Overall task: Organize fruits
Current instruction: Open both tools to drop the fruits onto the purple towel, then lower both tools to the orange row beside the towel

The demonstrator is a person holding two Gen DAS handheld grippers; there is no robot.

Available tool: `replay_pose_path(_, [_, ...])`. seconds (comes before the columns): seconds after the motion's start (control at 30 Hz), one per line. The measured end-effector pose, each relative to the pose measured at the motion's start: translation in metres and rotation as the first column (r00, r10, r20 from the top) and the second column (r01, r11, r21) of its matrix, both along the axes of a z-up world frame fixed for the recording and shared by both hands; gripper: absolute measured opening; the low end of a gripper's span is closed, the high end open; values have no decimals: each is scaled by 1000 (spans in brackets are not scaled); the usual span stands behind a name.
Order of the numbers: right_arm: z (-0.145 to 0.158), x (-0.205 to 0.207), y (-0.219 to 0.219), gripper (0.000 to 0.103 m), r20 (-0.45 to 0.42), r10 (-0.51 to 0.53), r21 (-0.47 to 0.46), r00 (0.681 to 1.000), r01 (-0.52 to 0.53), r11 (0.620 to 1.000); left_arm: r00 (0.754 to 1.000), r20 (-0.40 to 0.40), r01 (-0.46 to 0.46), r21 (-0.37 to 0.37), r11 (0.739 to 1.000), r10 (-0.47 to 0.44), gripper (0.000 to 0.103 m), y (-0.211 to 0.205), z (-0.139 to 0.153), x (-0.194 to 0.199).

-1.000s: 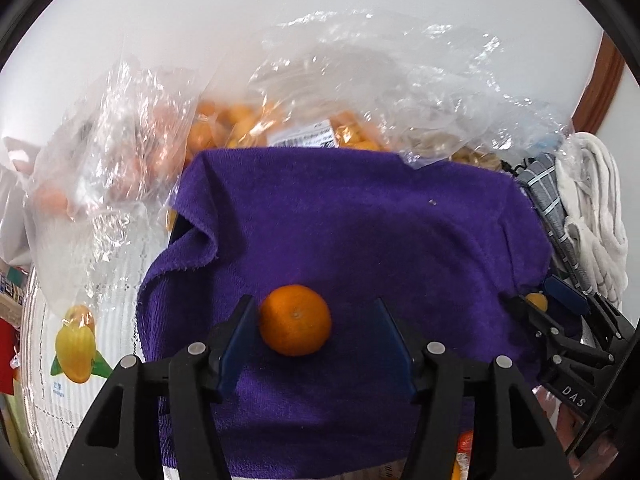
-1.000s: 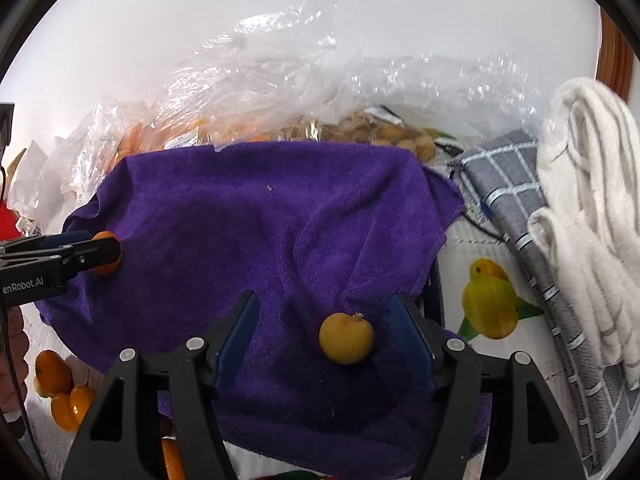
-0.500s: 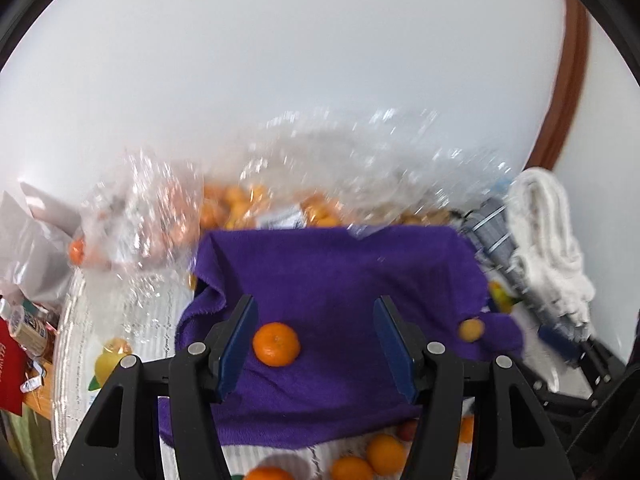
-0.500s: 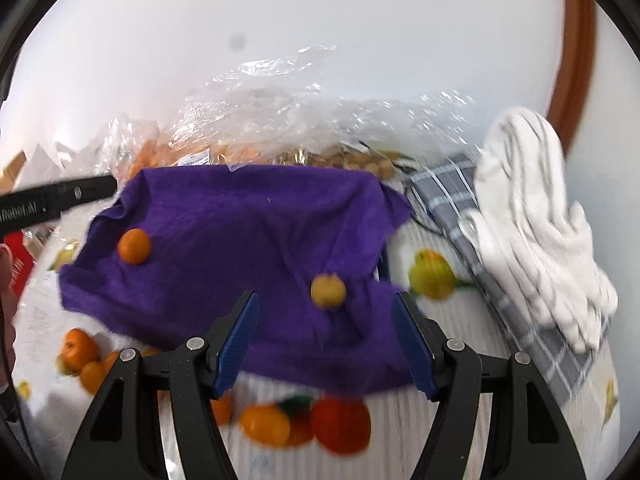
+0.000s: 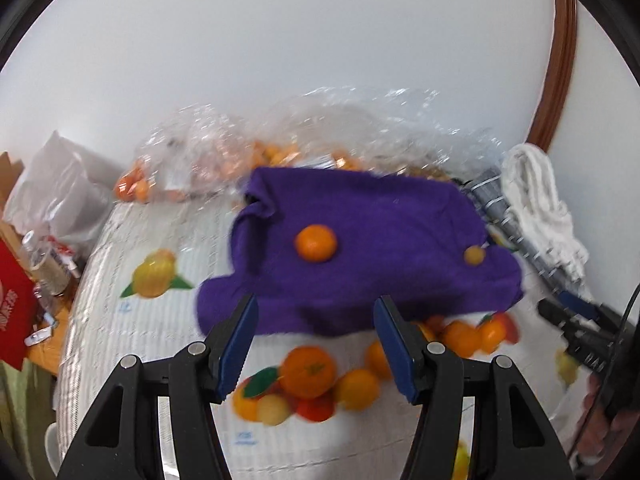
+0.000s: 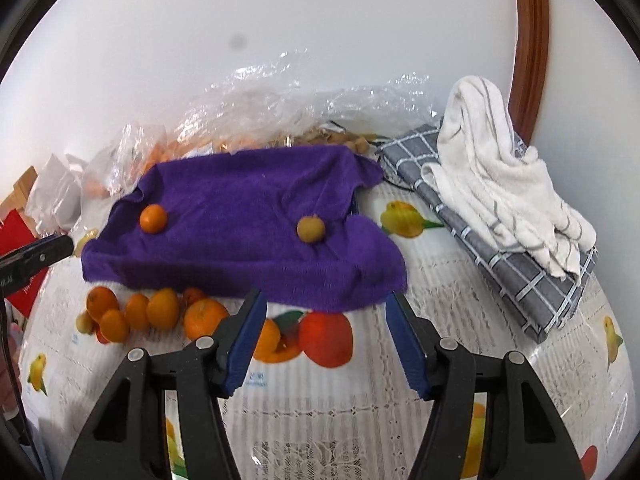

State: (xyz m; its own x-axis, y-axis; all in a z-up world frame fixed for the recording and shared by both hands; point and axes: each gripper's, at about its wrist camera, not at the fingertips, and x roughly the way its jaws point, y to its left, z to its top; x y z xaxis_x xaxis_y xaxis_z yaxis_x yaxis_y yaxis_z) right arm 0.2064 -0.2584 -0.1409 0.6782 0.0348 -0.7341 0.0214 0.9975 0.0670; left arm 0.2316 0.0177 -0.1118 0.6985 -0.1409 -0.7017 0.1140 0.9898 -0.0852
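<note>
A mandarin (image 5: 315,242) and a small yellowish fruit (image 5: 474,255) lie apart on the purple towel (image 5: 380,280), beyond the left gripper's (image 5: 316,344) empty jaws

Cloth (image 6: 240,208) spread on the table (image 6: 360,408), a mandarin (image 6: 153,219) on its left part, a smaller fruit (image 6: 311,229) on its right part (well apart), loose fruits (image 6: 136,312) before its left edge, bags (image 6: 248,120) behind, folded towels (image 6: 500,184) at the right

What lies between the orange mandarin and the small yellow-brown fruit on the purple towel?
Only bare purple towel lies between the orange mandarin and the small yellow-brown fruit; the right wrist view shows it clearly.
</note>
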Motion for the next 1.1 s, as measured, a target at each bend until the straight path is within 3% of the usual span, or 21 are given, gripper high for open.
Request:
replay_pose_path(0.37, [-19, 30, 25, 65, 20, 67, -71, 998, -66, 995, 999, 15, -31, -14, 999, 31, 58, 24, -39, 3])
replay_pose_path(0.43, [-20, 37, 27, 65, 24, 78, -56, 997, -77, 995, 999, -18, -42, 9, 999, 42, 58, 23, -45, 7])
replay_pose_path(0.6, [-33, 44, 21, 65, 44, 64, 58, 997, -66, 996, 997, 14, -74, 51, 996, 73, 58, 24, -48, 7])
replay_pose_path(0.93, [-41, 41, 16, 65, 29, 50, 57, 998, -52, 997, 996, -4, -88, 25, 996, 88, 58, 29, -54, 11])
replay_pose_path(1.1, [-42, 40, 5, 59, 32, 22, 94, 999, -25, 995, 994, -18, -110, -43, 993, 109, 58, 42, -55, 15])
